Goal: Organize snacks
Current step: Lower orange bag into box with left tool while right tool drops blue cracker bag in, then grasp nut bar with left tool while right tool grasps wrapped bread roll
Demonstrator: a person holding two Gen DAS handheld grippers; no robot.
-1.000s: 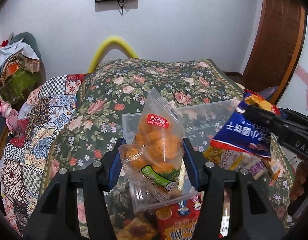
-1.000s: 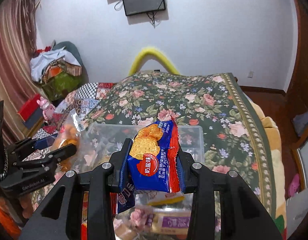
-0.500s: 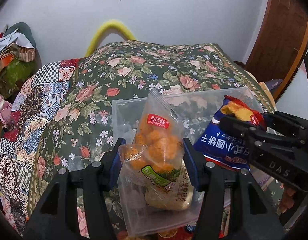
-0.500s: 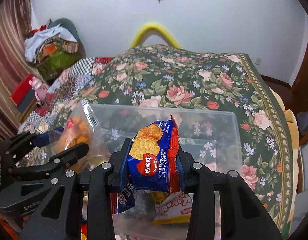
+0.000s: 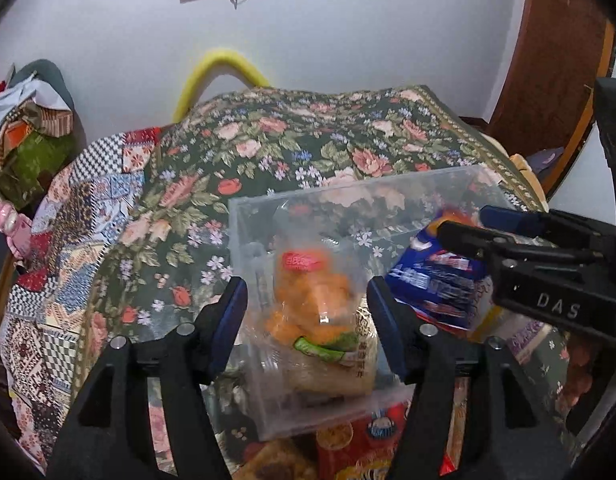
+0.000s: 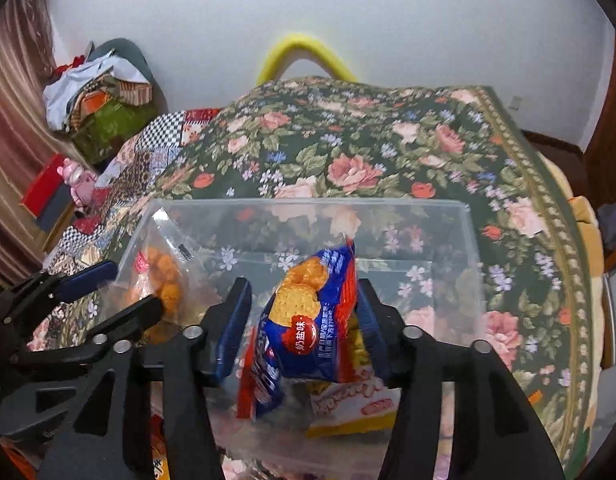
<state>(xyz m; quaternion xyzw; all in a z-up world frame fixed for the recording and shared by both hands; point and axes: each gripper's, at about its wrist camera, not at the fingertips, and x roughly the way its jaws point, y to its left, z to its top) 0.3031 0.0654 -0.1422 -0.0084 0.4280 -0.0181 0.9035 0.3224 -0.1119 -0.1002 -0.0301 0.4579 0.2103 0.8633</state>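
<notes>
A clear plastic bin [image 5: 347,192] [image 6: 308,206] sits on the flowered bedspread. My left gripper [image 5: 307,300] is open over its left part; a clear bag of orange puffs [image 5: 313,292] drops free between the fingers, blurred, onto a pale snack bag [image 5: 347,364]. My right gripper [image 6: 304,312] is open over the bin's middle; the blue and red cracker packs [image 6: 308,320] slip down between its fingers, apart from the left pad. The right gripper [image 5: 487,236] shows at the right of the left wrist view. The left gripper [image 6: 108,288] shows at the left of the right wrist view.
A yellow and white snack bag [image 6: 355,408] lies in the bin. Red and orange packets [image 5: 359,448] lie on the bed in front of the bin. A pile of clothes [image 6: 104,92] and a pink toy [image 6: 74,180] sit far left. A yellow hoop [image 6: 304,52] stands behind the bed.
Both grippers moved forward and down over the bin, then opened. The puff bag and the cracker packs slid down from between the fingers into the bin.
</notes>
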